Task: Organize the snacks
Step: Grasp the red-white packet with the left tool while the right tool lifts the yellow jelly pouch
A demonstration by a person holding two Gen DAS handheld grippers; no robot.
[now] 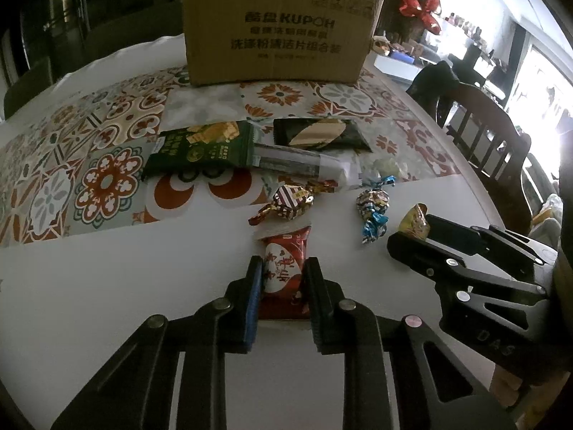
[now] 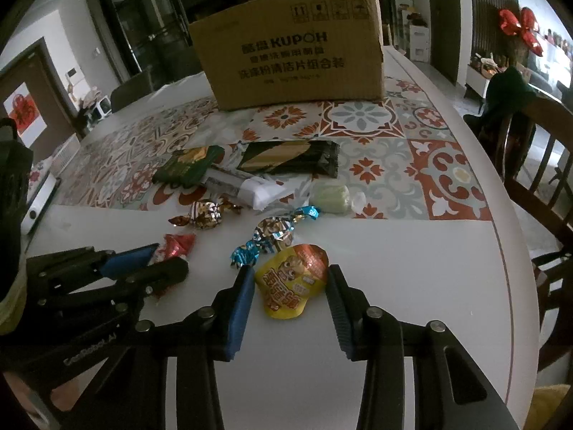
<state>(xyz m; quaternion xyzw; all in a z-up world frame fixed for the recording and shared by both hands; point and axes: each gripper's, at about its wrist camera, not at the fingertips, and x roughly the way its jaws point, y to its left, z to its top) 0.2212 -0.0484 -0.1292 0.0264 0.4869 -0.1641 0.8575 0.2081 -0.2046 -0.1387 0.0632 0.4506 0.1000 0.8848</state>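
Observation:
My left gripper has its fingers closed against the sides of a red snack packet lying on the white table. My right gripper is open around a yellow snack pouch, with gaps on both sides. It shows from the side in the left wrist view. Beyond lie a red-striped candy, a blue-ended candy, a green packet, a dark wafer packet and a clear-wrapped bar. A cardboard box stands at the back.
A patterned tile mat covers the table's far half. A pale green wrapped sweet lies on it. A wooden chair stands at the right edge. A white object lies at the left edge.

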